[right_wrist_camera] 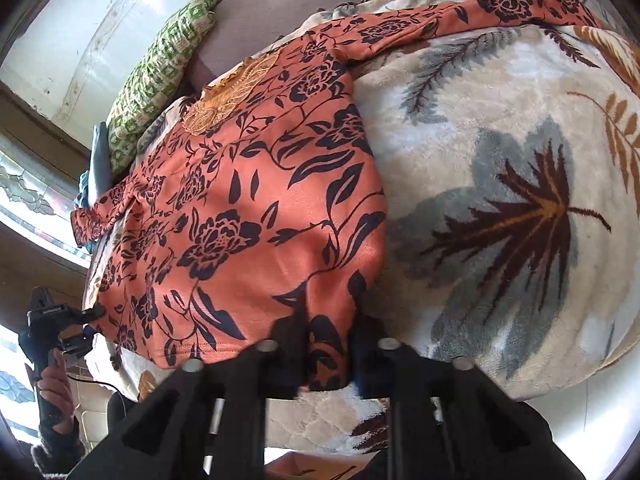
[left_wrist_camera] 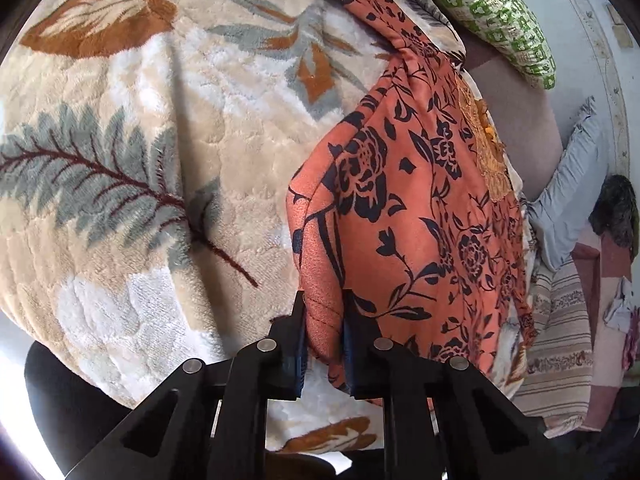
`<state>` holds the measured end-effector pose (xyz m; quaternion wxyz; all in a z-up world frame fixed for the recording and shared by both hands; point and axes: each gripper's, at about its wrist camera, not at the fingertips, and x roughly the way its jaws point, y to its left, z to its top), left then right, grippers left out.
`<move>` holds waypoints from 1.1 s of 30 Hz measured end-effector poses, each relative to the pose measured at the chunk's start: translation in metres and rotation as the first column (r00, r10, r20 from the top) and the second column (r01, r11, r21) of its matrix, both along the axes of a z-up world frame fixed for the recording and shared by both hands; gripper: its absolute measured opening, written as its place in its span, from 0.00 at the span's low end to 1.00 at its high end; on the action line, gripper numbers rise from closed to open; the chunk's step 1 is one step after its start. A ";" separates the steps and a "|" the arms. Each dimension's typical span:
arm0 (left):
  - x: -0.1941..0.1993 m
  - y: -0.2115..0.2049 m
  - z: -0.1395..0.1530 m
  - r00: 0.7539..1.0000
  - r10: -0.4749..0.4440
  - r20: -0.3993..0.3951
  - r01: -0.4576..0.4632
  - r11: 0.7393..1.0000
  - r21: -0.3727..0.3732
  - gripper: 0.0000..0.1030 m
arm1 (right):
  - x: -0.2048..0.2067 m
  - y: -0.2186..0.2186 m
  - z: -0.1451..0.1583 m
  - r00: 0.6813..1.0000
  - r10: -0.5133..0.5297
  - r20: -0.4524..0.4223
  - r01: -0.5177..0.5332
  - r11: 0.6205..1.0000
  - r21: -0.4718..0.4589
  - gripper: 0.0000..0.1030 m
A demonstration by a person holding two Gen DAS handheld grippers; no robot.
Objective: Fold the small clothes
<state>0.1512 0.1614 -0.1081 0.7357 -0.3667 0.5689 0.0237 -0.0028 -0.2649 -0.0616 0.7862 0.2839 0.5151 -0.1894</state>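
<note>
In the left wrist view the left gripper (left_wrist_camera: 324, 320) is clenched on the hem corner of the orange floral top (left_wrist_camera: 420, 208), which lies spread along the right side of the leaf-patterned plush blanket (left_wrist_camera: 140, 160) near its front edge; the knit looks light, limp and stretchy, best taken at hem corners. In the right wrist view the right gripper (right_wrist_camera: 326, 344) pinches the other hem corner; one sleeve runs out of frame, the neckline embroidery is hard to read, and the person's hand (right_wrist_camera: 54, 396) is partly cut off.
</note>
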 end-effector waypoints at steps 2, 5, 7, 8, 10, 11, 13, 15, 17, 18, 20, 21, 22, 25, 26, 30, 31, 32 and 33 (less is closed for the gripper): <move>-0.009 0.000 0.011 1.000 0.006 0.004 -0.006 0.999 0.054 0.10 | -0.004 0.001 0.013 0.999 0.014 0.048 -0.015 1.000 0.021 0.07; -0.035 -0.001 0.032 0.999 0.004 0.034 -0.008 0.993 0.119 0.08 | -0.017 0.007 0.042 0.994 0.037 0.107 -0.041 0.999 0.032 0.05; -0.050 -0.002 0.037 1.000 0.010 0.029 -0.015 0.987 0.159 0.06 | -0.026 0.008 0.050 0.993 0.043 0.110 -0.047 0.998 0.030 0.05; -0.054 -0.001 0.032 1.000 0.021 0.008 -0.022 0.983 0.184 0.05 | -0.030 0.007 0.047 0.995 0.041 0.096 -0.044 0.998 0.035 0.05; -0.054 0.004 0.011 0.996 0.053 -0.067 -0.038 0.979 0.198 0.05 | -0.035 0.001 0.030 0.998 0.017 0.054 -0.020 0.998 0.053 0.05; -0.054 0.008 -0.004 0.991 0.067 -0.113 -0.046 0.982 0.182 0.05 | -0.036 -0.002 0.018 1.000 -0.002 0.026 0.000 0.998 0.066 0.06; -0.057 0.014 -0.020 0.985 0.077 -0.155 -0.056 0.989 0.136 0.04 | -0.037 -0.007 -0.001 0.999 -0.028 -0.019 0.030 0.997 0.073 0.06; -0.052 0.014 -0.005 0.994 0.050 -0.101 -0.034 0.988 0.151 0.04 | -0.037 -0.007 0.002 0.999 -0.039 -0.014 0.040 0.998 0.057 0.13; -0.047 0.012 0.020 1.000 0.008 -0.001 -0.008 0.976 0.219 0.07 | -0.035 -0.011 0.015 0.999 -0.044 -0.002 0.044 0.999 0.004 0.18; -0.042 0.009 0.033 0.999 -0.017 0.041 0.007 0.969 0.246 0.13 | -0.034 -0.015 0.022 0.998 -0.056 0.009 0.056 0.998 -0.022 0.25; -0.029 0.004 0.053 0.993 -0.077 0.091 0.049 0.960 0.275 0.32 | -0.027 -0.030 0.034 0.994 -0.088 0.058 0.090 0.995 -0.038 0.40; -0.022 -0.001 0.059 0.990 -0.095 0.106 0.060 0.952 0.300 0.48 | -0.020 -0.037 0.037 0.991 -0.105 0.081 0.108 0.993 -0.041 0.47; -0.010 -0.007 0.061 0.988 -0.112 0.109 0.070 0.941 0.332 0.52 | -0.012 -0.045 0.037 0.990 -0.106 0.097 0.109 0.993 -0.034 0.52; 0.030 -0.026 0.056 0.984 -0.165 0.069 0.124 0.908 0.400 0.53 | 0.028 -0.064 0.021 0.991 -0.106 0.079 0.107 0.994 -0.013 0.54; 0.045 -0.032 0.048 0.984 -0.172 0.042 0.139 0.898 0.417 0.53 | 0.042 -0.070 0.014 0.992 -0.109 0.068 0.110 0.994 -0.005 0.54; 0.092 -0.054 0.018 0.981 -0.185 -0.052 0.188 0.863 0.469 0.52 | 0.092 -0.087 -0.012 0.994 -0.108 0.028 0.110 0.992 -0.060 0.54; 0.101 -0.059 0.010 0.981 -0.184 -0.069 0.195 0.863 0.465 0.52 | 0.102 -0.091 -0.021 0.994 -0.105 0.004 0.105 0.993 -0.044 0.54; 0.105 -0.063 0.004 0.980 -0.180 -0.087 0.199 0.865 0.460 0.51 | 0.111 -0.093 -0.031 0.995 -0.098 -0.032 0.097 0.995 -0.025 0.54; 0.107 -0.066 0.001 0.980 -0.177 -0.095 0.200 0.872 0.446 0.47 | 0.119 -0.091 -0.036 0.997 -0.068 -0.046 0.068 0.998 -0.004 0.37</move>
